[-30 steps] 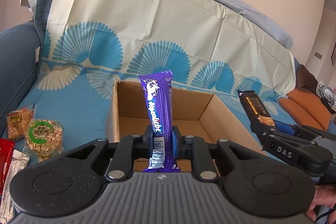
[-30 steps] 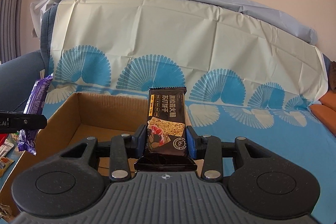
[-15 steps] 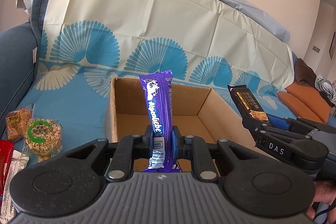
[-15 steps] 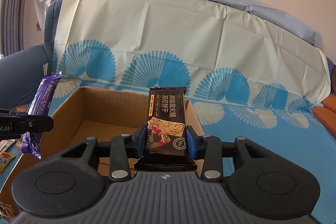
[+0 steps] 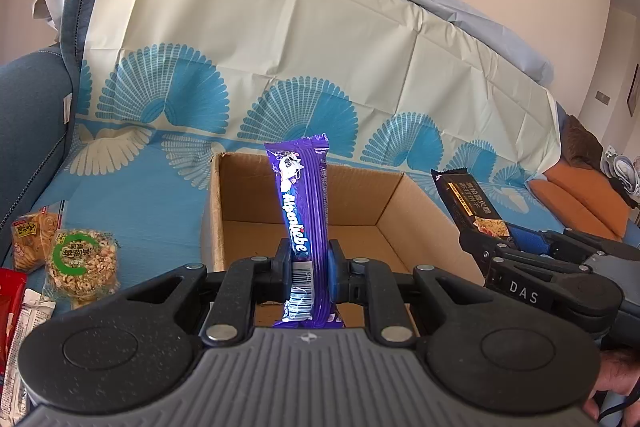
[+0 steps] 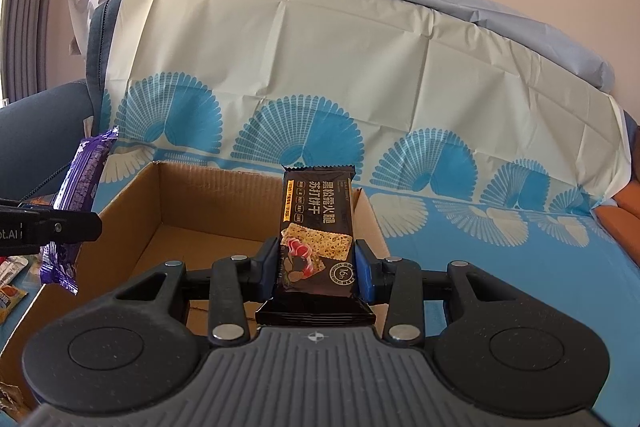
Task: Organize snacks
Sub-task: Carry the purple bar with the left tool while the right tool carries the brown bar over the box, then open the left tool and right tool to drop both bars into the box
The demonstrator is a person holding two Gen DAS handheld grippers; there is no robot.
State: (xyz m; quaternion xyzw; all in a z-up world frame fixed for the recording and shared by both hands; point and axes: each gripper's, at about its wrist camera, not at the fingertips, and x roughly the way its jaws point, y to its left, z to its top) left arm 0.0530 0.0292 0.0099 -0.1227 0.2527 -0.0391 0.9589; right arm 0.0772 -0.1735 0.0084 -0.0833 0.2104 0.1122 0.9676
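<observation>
The left tongs (image 5: pixel 308 269) are pinched nearly closed on a long, narrow purple foil-wrapped chocolate bar (image 5: pixel 302 223), which stands at the centre of the left wrist frame, in front of the open brown cardboard box (image 5: pixel 396 203). The pads grip it low down, just above its barcode end. Its long axis runs almost upright, leaning a little left toward the top, with the crimped upper seal pointing to the top of the frame. It looks light and fairly stiff along its length, with slick foil that could slide; the hold across the narrow width near the lower end seems right, though the free top may sway.

The right tongs (image 6: pixel 316 269) stand partly closed on a broad black plastic-wrapped cracker packet (image 6: pixel 318 227), centre of the right wrist frame, over the box's right wall (image 6: pixel 370 223). It too stands upright, printed face toward the camera, top seal up. It is probably light and brittle inside, so a firm squeeze risks crumbling it; the side-edge grip low on the pack suits it.

Loose snack packs, among them a round clear pack of puffed cereal (image 5: pixel 82 261), lie at the lower left on the blue-patterned cloth (image 5: pixel 152 203).
</observation>
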